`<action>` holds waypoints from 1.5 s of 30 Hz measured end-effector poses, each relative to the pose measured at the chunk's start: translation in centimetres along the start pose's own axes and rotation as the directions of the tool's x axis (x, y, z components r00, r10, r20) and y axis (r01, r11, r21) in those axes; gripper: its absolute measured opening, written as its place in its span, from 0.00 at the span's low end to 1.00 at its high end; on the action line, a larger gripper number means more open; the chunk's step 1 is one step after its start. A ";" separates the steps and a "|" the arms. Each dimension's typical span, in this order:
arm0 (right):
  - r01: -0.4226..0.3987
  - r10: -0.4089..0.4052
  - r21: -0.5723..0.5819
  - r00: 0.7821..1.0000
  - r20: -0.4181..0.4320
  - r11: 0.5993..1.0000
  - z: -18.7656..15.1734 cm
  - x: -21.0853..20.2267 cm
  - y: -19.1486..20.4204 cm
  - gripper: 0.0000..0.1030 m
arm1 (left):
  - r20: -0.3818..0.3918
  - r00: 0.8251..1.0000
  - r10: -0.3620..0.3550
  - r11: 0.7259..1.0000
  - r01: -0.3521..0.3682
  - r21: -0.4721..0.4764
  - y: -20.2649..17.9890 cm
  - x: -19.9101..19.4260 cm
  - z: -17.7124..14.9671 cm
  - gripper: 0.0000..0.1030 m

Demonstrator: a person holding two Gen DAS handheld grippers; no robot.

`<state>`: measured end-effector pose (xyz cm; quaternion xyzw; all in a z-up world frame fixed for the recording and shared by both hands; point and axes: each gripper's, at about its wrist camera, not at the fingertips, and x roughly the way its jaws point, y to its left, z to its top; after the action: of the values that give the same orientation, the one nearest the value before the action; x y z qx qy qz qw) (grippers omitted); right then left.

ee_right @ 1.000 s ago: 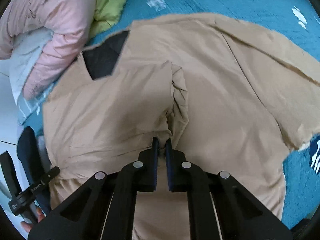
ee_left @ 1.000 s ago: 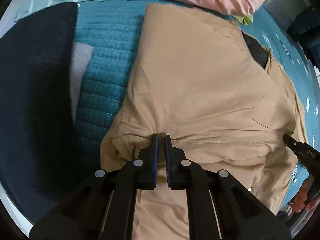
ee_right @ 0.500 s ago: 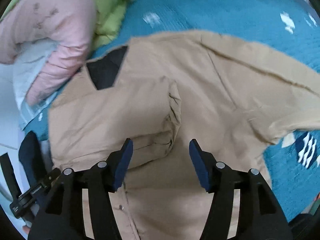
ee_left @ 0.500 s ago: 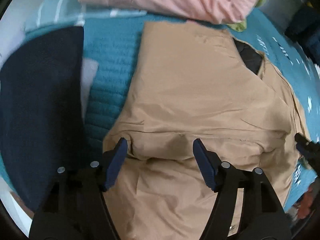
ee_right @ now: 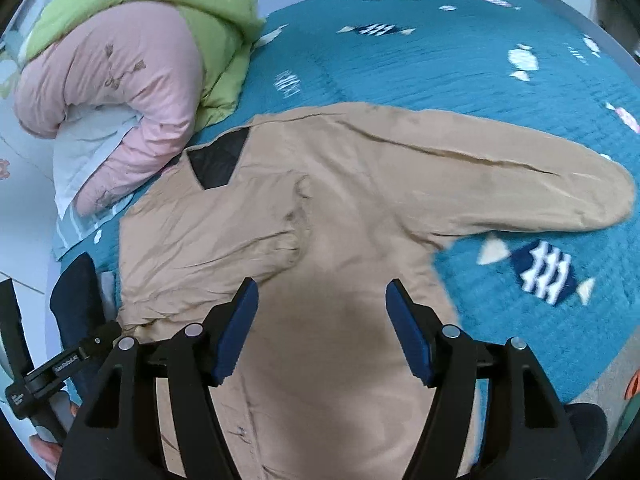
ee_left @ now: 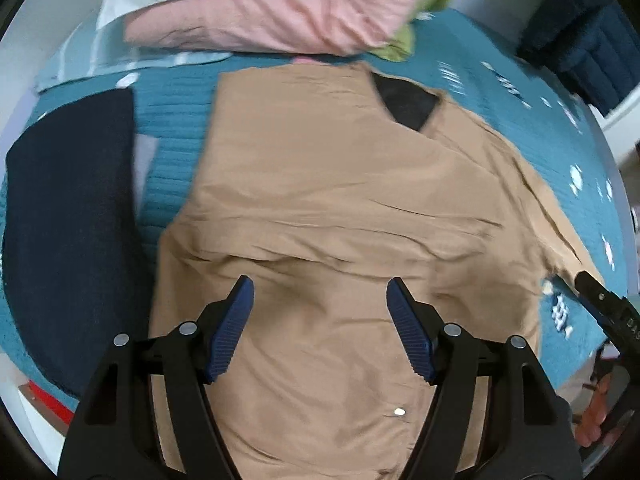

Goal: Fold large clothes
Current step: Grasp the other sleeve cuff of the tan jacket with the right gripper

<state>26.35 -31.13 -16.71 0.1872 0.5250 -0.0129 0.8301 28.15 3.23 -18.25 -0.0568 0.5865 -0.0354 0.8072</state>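
A large tan jacket (ee_left: 332, 200) lies flat on a teal bedspread (ee_right: 420, 64), its dark lining showing at the collar (ee_right: 218, 164). One sleeve is folded across the body (ee_right: 208, 240); the other sleeve (ee_right: 520, 184) lies stretched out to the right. My left gripper (ee_left: 320, 292) is open and empty above the jacket's lower body. My right gripper (ee_right: 322, 292) is open and empty above the jacket, just below the folded sleeve. The right gripper's tip shows at the right edge of the left wrist view (ee_left: 600, 300).
A pink and green quilt (ee_right: 132, 64) is bundled at the head of the bed beside the collar. A dark navy garment (ee_left: 68, 220) lies left of the jacket. Dark blue clothing (ee_left: 584, 36) hangs at the far right.
Both grippers were shut on jacket fabric a second ago; they have opened, let the folded sleeve drop onto the body, and pulled back and up.
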 end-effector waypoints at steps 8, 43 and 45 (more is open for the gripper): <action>0.031 -0.034 0.107 0.999 0.034 0.994 0.2 -2.4 -7.3 0.62 | -0.001 1.000 -0.026 0.990 0.025 0.142 -8.1 -0.3 -1.5 0.68; -0.371 0.232 0.689 0.928 0.290 0.623 1.0 2.4 -38.6 0.48 | -0.159 0.983 -0.087 0.931 0.136 0.337 -30.7 13.1 2.7 0.15; -0.340 0.175 0.695 0.938 0.299 0.633 1.7 1.8 -39.2 0.38 | -0.167 0.981 -0.098 0.930 0.150 0.335 -31.0 13.5 3.0 0.15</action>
<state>20.07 -67.83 -29.36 0.5771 0.3548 -0.1235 0.7252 35.46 -28.99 -25.99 0.0519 0.6245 -0.1930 0.7551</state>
